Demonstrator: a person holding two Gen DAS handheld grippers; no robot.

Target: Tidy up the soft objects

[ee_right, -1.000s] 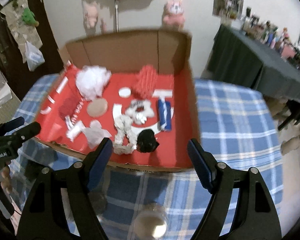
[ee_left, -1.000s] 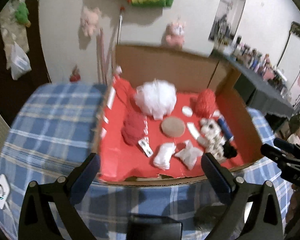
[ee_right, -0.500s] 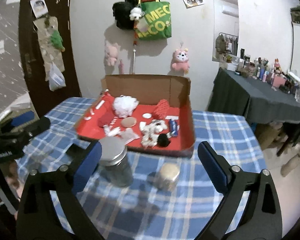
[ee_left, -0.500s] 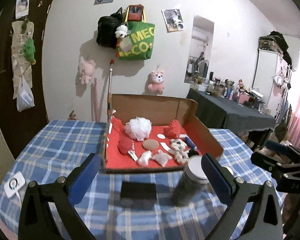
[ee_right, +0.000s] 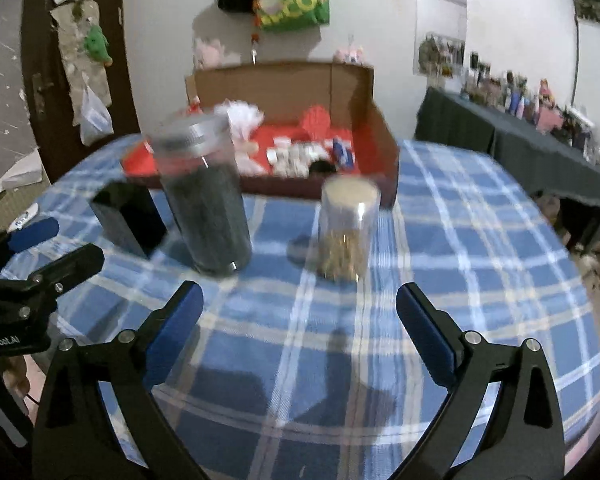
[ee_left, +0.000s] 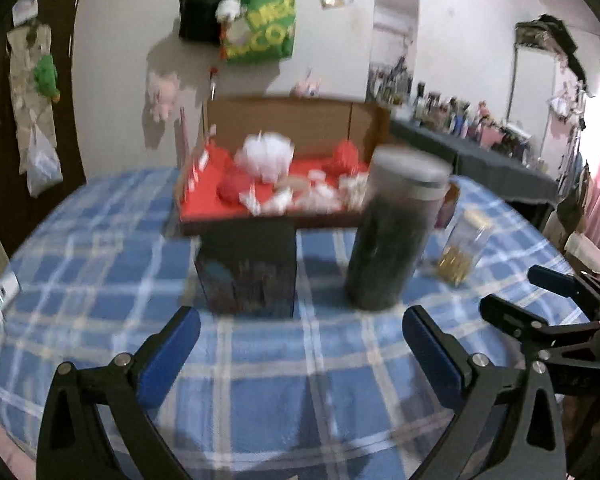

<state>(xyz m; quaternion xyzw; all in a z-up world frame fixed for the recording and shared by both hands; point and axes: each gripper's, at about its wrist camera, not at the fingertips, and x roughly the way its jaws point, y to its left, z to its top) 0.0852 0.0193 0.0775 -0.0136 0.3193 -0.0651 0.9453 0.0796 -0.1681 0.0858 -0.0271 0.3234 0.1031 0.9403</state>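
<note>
Hovering wide apart and holding nothing at far left: left tongs [ee_left: 300, 340], low over the plaid worktop [ee_left: 100, 248]. Standing just ahead: a black box [ee_left: 248, 268], blocking part of the path. Sitting beyond it: the cardboard tray [ee_left: 284, 124] with red lining, keeping the soft objects [ee_left: 266, 158] inside, white puff and red yarn among them, all blurred. Standing right of the box: a tall dark jar [ee_right: 204, 200], then a smaller clear jar [ee_right: 348, 228]. Hanging equally spread and carrying nothing at right: right tongs [ee_right: 300, 320]. Risking, on any reach toward the tray: clipping a jar and toppling it, both being tall, narrow and directly in the way.
</note>
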